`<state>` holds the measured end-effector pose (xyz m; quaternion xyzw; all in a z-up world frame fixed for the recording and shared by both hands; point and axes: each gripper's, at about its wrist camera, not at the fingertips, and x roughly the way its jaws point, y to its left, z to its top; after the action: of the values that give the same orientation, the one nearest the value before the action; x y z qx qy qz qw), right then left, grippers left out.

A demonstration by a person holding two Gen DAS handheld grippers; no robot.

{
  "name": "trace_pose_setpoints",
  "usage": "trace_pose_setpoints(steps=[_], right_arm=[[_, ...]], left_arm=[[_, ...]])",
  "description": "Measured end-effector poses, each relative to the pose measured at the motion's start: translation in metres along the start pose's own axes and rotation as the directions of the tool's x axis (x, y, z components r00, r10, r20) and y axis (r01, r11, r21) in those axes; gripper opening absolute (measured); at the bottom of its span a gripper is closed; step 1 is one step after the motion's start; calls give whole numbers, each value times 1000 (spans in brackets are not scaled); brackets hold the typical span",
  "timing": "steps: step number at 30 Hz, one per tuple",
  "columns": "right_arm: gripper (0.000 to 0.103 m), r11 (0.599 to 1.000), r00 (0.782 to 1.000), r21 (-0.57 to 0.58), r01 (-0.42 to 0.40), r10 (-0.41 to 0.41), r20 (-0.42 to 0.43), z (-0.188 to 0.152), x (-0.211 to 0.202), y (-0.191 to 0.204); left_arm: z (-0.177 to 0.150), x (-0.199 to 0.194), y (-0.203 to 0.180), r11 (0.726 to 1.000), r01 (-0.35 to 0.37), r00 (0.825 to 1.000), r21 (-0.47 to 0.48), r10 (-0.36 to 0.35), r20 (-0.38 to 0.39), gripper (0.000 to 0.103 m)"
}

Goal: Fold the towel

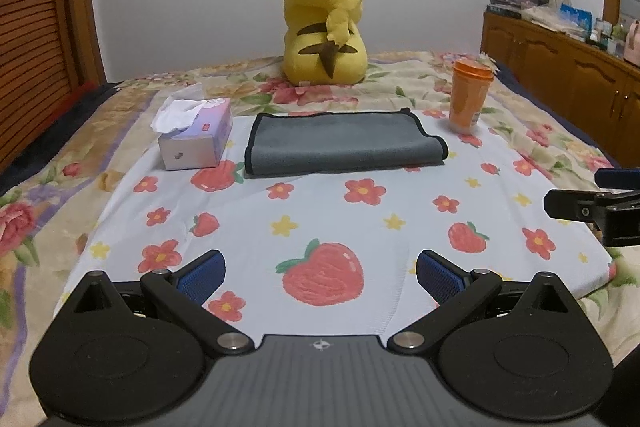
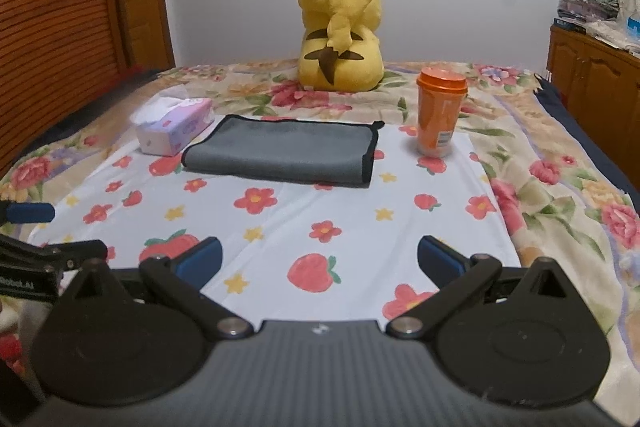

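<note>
1. Two grippers are hanging over the near end of the bed, and neither one is touching anything.
2. Left gripper (image 1: 320, 277) is holding its blue pads (image 1: 202, 275) spread wide, with nothing between them.
3. Right gripper (image 2: 319, 261) is doing the same, fingers parted and gripping nothing, just to the right of the left one.
4. Grey towel (image 1: 344, 143) is lying folded and flat at the far end of the strawberry-print sheet (image 1: 320, 219), well apart from both grippers.
5. Tissue box (image 1: 196, 139) is sitting just left of the towel, and the orange cup (image 1: 470, 97) is standing upright to the towel's right.
6. Yellow plush toy (image 1: 324, 23) is sitting farther back on the floral blanket (image 1: 52, 187), its back turned this way.
</note>
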<state>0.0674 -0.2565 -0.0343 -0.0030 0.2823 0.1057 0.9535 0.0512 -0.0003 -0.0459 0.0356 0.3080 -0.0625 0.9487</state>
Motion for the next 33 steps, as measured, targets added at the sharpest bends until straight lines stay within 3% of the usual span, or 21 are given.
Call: trace_pose_setpoints(steps=[17, 33], right_arm=[[103, 1000, 997, 15, 17, -18, 78, 2, -11, -4], [103, 999, 989, 23, 39, -42, 140, 2, -21, -6]], left_arm=[[6, -27, 8, 998, -56, 987, -15, 58, 153, 103], [7, -39, 2, 998, -57, 972, 10, 53, 229, 103]])
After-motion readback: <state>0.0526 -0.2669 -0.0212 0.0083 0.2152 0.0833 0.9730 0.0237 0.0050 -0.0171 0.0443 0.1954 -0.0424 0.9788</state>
